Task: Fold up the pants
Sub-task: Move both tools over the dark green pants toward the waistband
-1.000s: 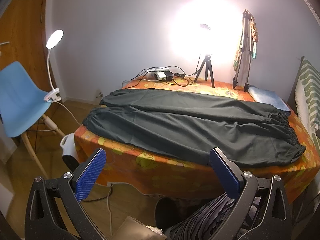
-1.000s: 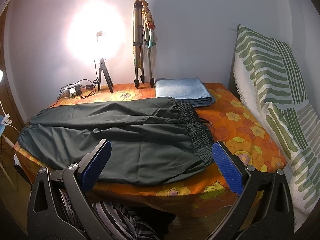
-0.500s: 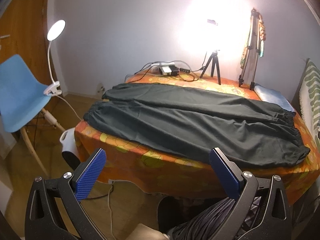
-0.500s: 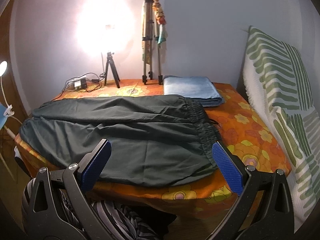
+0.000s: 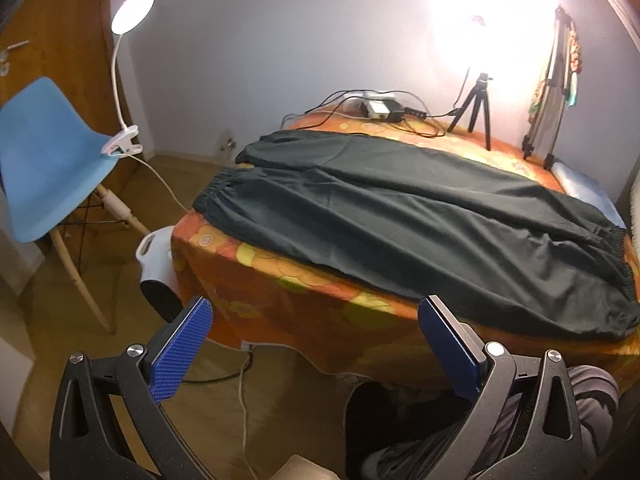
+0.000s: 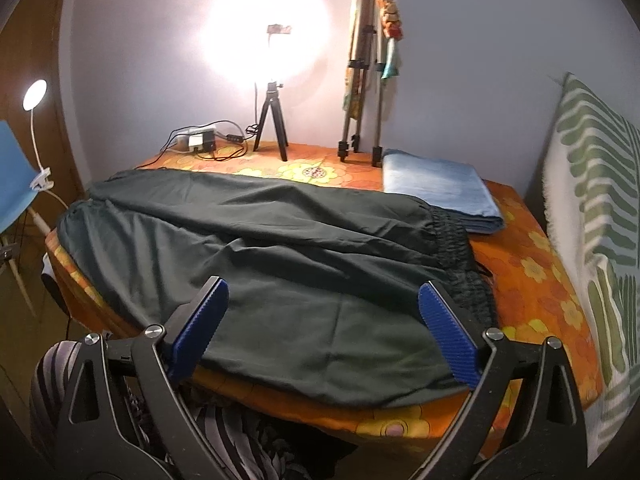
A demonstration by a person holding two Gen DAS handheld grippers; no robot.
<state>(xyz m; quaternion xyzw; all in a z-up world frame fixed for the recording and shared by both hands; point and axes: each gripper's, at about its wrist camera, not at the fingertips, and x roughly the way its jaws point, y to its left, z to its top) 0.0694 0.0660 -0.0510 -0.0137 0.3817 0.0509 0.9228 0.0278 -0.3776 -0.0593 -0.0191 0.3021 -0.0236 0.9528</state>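
Dark green pants (image 5: 420, 220) lie spread flat across the orange flowered tablecloth (image 5: 280, 280), cuffs at the left end and elastic waistband (image 6: 460, 248) at the right end. My left gripper (image 5: 316, 320) hangs open in front of the table's near left edge, short of the pants (image 6: 280, 264), with nothing between its blue pads. Over the pants' near hem by the waistband hovers my right gripper (image 6: 322, 300). Its jaws stand wide and are closing a little, and the pads do not press on the cloth.
A folded blue cloth (image 6: 440, 192) lies at the back right of the table. Two tripods (image 6: 272, 124) (image 6: 360, 100), a bright light and a power strip with cables (image 6: 204, 142) stand along the back. A blue chair (image 5: 44, 160) with a clip lamp is left; a striped cushion (image 6: 592, 220) is right.
Both grippers have come closer to the table and dipped a little. The left view has swung left toward the cuffs. The right gripper's jaws have narrowed slightly over the pants.
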